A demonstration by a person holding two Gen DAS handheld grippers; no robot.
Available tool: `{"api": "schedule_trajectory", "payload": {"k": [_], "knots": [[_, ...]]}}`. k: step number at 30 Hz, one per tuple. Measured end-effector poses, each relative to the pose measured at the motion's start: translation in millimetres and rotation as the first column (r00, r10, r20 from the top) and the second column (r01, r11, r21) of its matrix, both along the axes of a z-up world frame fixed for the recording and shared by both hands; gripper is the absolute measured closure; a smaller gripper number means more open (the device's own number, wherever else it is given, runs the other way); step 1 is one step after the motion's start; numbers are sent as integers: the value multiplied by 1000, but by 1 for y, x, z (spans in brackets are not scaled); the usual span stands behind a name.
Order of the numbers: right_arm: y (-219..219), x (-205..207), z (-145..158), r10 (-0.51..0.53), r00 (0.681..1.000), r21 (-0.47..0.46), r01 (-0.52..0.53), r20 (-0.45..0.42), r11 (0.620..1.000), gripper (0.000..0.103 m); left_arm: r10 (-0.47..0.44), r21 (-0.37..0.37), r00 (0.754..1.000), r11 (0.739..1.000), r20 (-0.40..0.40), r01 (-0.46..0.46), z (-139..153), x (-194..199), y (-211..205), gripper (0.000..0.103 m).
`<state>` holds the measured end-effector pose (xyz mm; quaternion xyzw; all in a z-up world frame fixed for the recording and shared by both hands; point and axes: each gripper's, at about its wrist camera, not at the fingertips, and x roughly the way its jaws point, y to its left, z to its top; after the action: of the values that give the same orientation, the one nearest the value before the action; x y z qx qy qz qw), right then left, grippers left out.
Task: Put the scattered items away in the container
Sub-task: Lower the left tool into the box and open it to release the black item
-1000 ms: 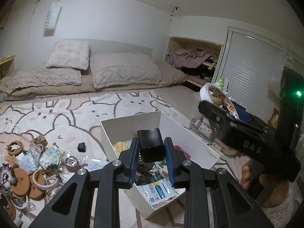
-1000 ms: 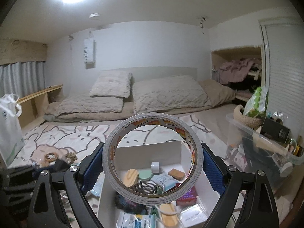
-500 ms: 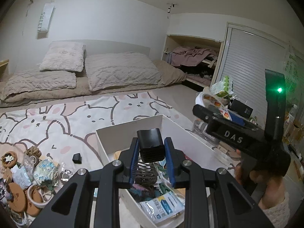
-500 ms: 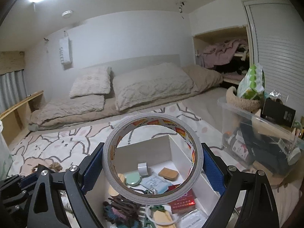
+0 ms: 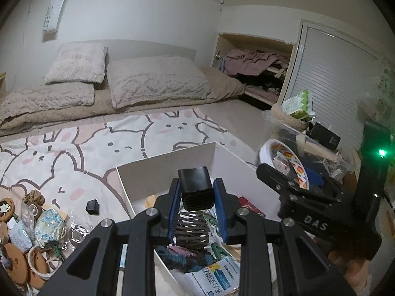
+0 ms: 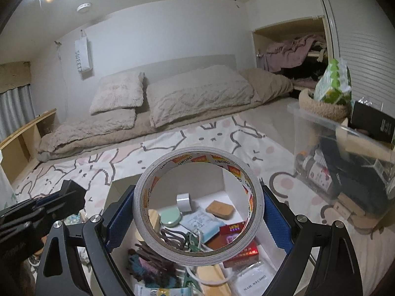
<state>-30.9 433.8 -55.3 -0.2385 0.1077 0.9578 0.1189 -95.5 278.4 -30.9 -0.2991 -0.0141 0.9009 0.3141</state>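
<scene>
My left gripper (image 5: 196, 192) is shut on a small black block (image 5: 195, 185) and hangs over the near-left part of the white box (image 5: 170, 159). My right gripper (image 6: 198, 207) is shut on a wide roll of white tape (image 6: 197, 206), held upright above the same white box (image 6: 123, 182). In the left wrist view the right gripper with the tape roll (image 5: 284, 162) hovers by the box's right side. The box holds hair ties, packets, small pads and a little tape roll (image 6: 184, 201). Scattered items (image 5: 32, 222) lie on the bunny blanket left of the box, among them a small black piece (image 5: 92, 206).
A clear plastic bin (image 6: 345, 162) full of things stands right of the box, with a woven basket (image 6: 321, 108) on it. Pillows (image 5: 153, 81) and bedding lie at the back. A person's hand (image 5: 350, 266) holds the right gripper's handle.
Both grippers have moved forward and lower over the box, still holding the block and the tape roll. The box's contents look nearer in both views.
</scene>
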Motion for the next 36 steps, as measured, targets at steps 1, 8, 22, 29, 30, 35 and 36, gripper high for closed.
{"api": "schedule_trajectory", "payload": {"k": [1,8,22,29,30,35,36], "knots": [[1,0,-1,-1,1000,-2,1,3,1000,9,4,-3,1000,1000,14,-4,-3,-4,2,77],[-1,-6,-7,14,1000,1,-14,24,1000,9,40,-54,998,998,51,-37,-18,-32,12,77],[5,-10,-22,17,998,-8,-16,65,1000,9,115,-245,991,965,62,-96,-55,-87,29,77],[7,-9,-24,16,997,-17,-15,72,1000,9,143,-314,988,942,50,-120,-66,-100,34,77],[7,-9,-24,18,997,-18,-17,72,1000,9,147,-319,988,940,51,-123,-68,-102,34,77],[7,-9,-24,18,997,-21,-16,73,1000,9,182,-332,983,929,36,-161,-76,-108,30,77],[7,-9,-24,17,997,-21,-16,73,1000,9,192,-329,981,929,34,-170,-77,-110,29,76]]}}
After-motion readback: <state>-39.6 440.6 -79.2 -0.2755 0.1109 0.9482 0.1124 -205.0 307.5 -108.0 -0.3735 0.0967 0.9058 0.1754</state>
